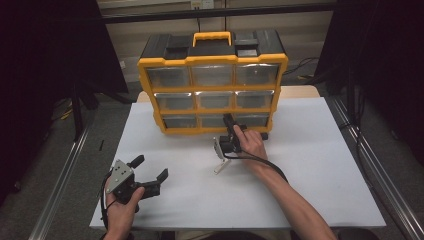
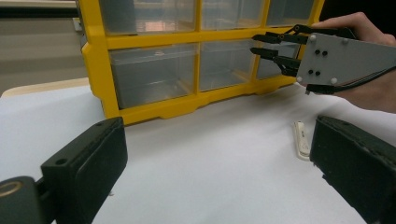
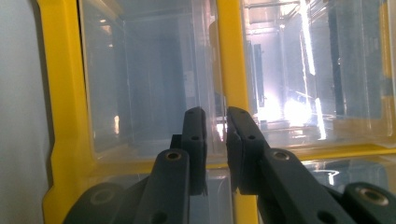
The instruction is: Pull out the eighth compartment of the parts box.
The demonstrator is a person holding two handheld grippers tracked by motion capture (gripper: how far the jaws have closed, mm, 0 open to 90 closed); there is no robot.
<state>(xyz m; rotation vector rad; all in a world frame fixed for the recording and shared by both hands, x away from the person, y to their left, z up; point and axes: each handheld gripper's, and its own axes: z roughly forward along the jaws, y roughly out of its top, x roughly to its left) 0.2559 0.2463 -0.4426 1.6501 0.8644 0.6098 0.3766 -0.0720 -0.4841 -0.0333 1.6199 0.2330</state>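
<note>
At the organizer's (image 1: 212, 90) bottom-row drawer (image 1: 252, 120), right tool (image 1: 231, 122) nearly closed.

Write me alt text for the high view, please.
A person's right gripper reaches the bottom row of a yellow and black drawer organizer on a white table. The left gripper rests open near the table's front left; a small white object lies between.

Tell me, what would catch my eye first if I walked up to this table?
The yellow and black drawer cabinet at the far side of the white table, with its rows of clear drawers. The right gripper is at its bottom row, jaws nearly together at the front of a clear drawer. The left gripper rests near the table's front left, jaws wide apart, and a small white piece lies between them.
</note>
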